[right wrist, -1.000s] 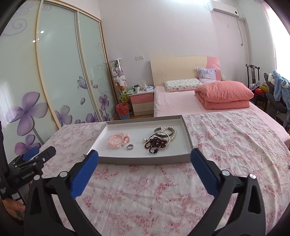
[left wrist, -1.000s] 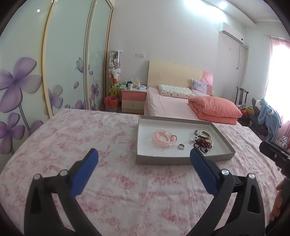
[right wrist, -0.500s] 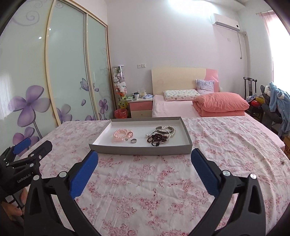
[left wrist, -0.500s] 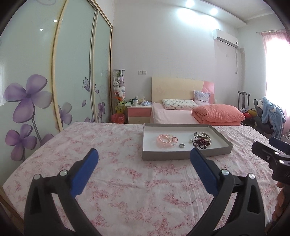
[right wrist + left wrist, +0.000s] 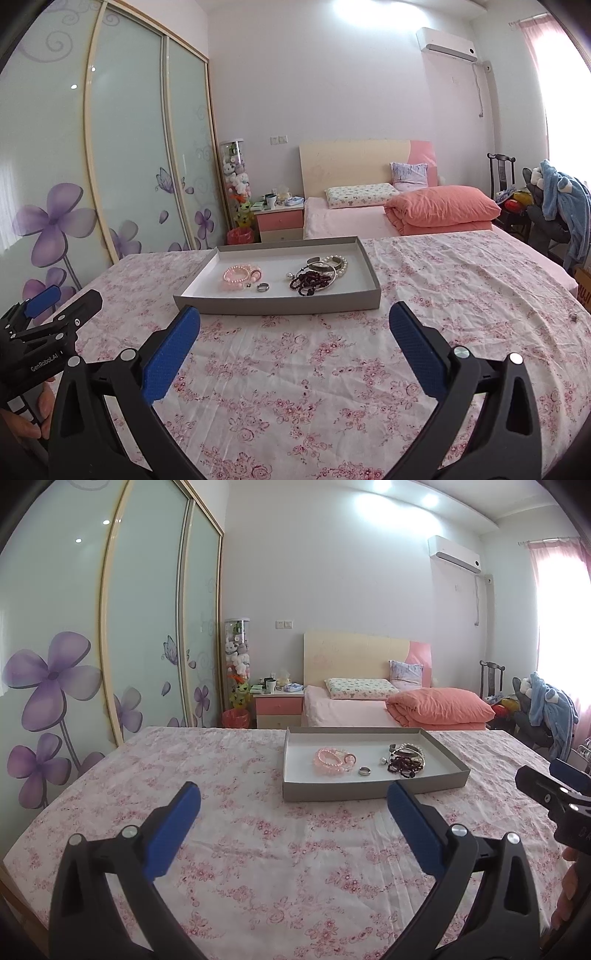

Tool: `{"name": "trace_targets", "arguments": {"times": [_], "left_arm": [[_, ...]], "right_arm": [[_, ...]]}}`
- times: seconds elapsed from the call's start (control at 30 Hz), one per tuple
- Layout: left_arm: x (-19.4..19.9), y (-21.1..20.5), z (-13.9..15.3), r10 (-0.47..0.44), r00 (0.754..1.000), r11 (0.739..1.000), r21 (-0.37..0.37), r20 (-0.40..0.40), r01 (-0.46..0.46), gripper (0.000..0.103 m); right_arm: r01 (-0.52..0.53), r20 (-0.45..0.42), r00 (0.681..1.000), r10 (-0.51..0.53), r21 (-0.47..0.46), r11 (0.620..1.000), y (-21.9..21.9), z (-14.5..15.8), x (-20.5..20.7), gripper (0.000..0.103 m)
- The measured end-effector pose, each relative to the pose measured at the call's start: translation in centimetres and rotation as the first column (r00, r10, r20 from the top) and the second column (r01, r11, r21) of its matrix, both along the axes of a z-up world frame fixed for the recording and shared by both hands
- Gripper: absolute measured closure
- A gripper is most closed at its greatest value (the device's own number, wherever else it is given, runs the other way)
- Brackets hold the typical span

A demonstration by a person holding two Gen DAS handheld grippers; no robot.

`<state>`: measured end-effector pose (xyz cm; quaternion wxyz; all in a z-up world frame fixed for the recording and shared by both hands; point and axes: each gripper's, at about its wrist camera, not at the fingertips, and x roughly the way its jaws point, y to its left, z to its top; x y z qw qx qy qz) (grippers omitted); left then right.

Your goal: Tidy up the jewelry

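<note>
A shallow grey tray (image 5: 369,790) (image 5: 277,304) sits on a table covered with a pink floral cloth (image 5: 258,849) (image 5: 314,369). In it lie a pink bead bracelet (image 5: 330,760) (image 5: 240,275), a silver ring (image 5: 364,771) (image 5: 263,287), a dark bead bracelet (image 5: 404,765) (image 5: 308,282), silver bangles (image 5: 325,266) and a pearl strand (image 5: 341,264). My left gripper (image 5: 293,805) is open and empty, short of the tray's near wall. My right gripper (image 5: 294,325) is open and empty, also short of the tray. Each gripper shows at the edge of the other's view.
Sliding wardrobe doors with purple flowers (image 5: 55,683) stand at the left. Beyond the table are a bed with a salmon quilt (image 5: 439,709), a pink nightstand (image 5: 279,710) and a chair with a blue garment (image 5: 550,709). A small object (image 5: 573,316) lies at the table's right edge.
Both grippers have pulled back from the tray and tilted up, so the tray looks smaller and farther away. Both stay open. The jewelry has not moved.
</note>
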<state>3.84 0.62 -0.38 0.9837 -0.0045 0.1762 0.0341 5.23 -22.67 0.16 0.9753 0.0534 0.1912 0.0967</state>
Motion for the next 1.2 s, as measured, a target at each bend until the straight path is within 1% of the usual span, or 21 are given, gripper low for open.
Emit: {"name": "trace_targets", "arguments": {"times": [0.27, 1.2], "left_arm": [[0.3, 0.0, -0.1, -0.004, 1.000, 1.000, -0.002, -0.012, 0.004, 0.004], [1.3, 0.0, -0.9, -0.001, 0.999, 1.000, -0.018, -0.054, 0.000, 0.004]], "right_arm": [[-0.016, -0.018, 1.000, 0.016, -0.003, 1.000, 0.4, -0.3, 0.2, 0.002], [-0.020, -0.027, 0.999, 0.020, -0.002, 1.000, 0.6, -0.5, 0.4, 0.002]]}}
